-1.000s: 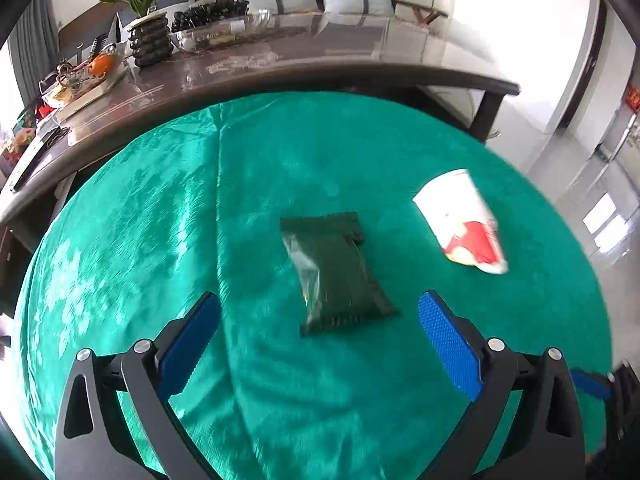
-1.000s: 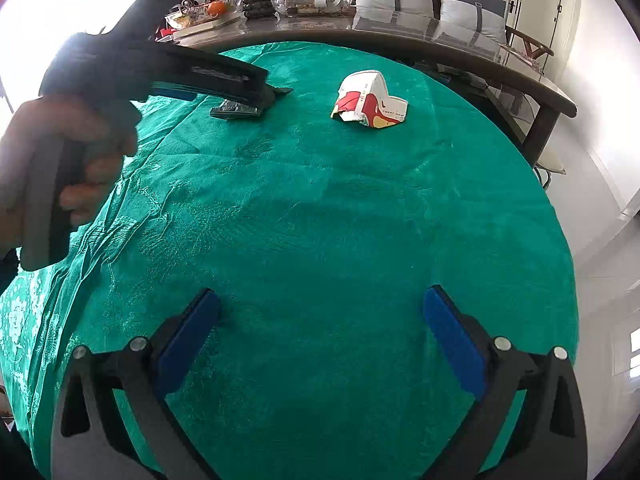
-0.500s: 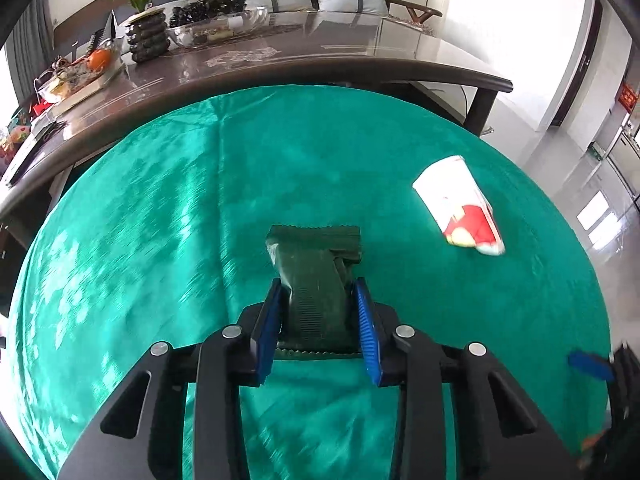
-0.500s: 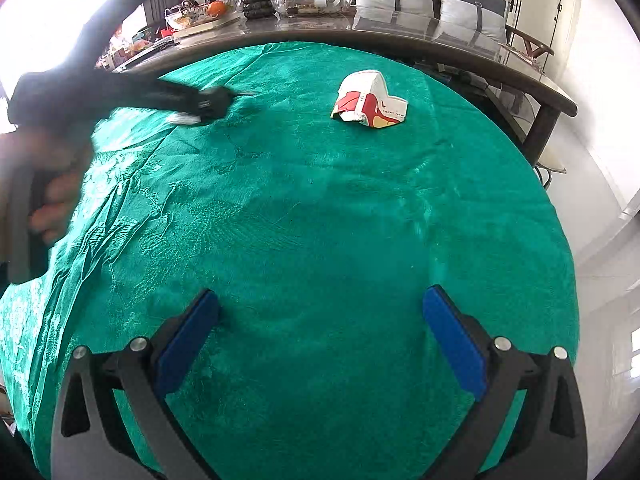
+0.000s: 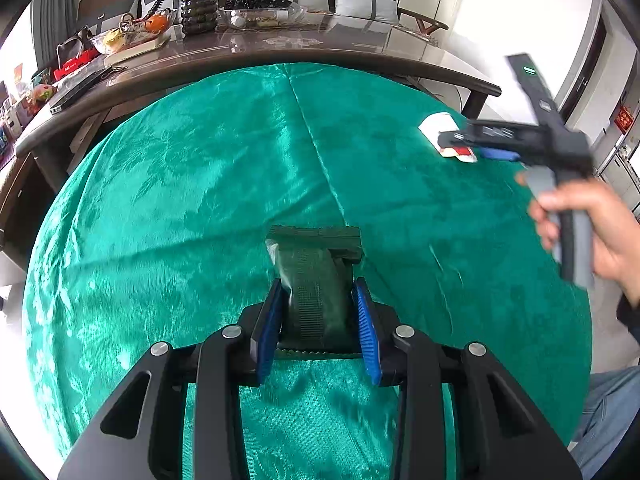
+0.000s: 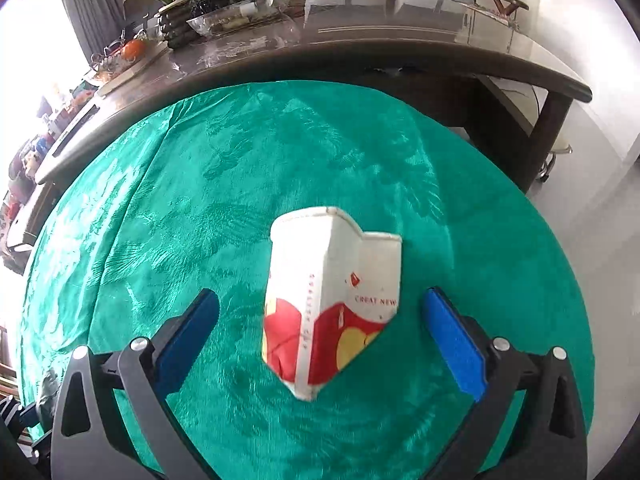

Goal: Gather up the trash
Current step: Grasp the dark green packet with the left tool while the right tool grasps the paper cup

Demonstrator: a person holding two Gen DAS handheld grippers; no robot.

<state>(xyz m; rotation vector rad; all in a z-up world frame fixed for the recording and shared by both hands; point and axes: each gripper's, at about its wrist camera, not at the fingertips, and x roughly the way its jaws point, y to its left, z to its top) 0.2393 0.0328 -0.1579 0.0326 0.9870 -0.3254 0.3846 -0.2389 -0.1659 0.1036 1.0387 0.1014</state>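
So the left gripper (image 5: 318, 320) is clamping a dark green packet (image 5: 314, 280) right between its blue pads, squeezing it across the narrow width, which is probably the easy way to get a flat pouch off the green tablecloth (image 5: 180, 200). The packet's long axis is running straight out ahead of the jaws, serrated end pointing away. The right gripper (image 6: 320, 336) is sitting wide apart, straddling a crushed paper cup (image 6: 332, 300) that's lying between the pads, touching neither. The cup is lying lengthwise along the fingers, rim facing away, base toward the camera.
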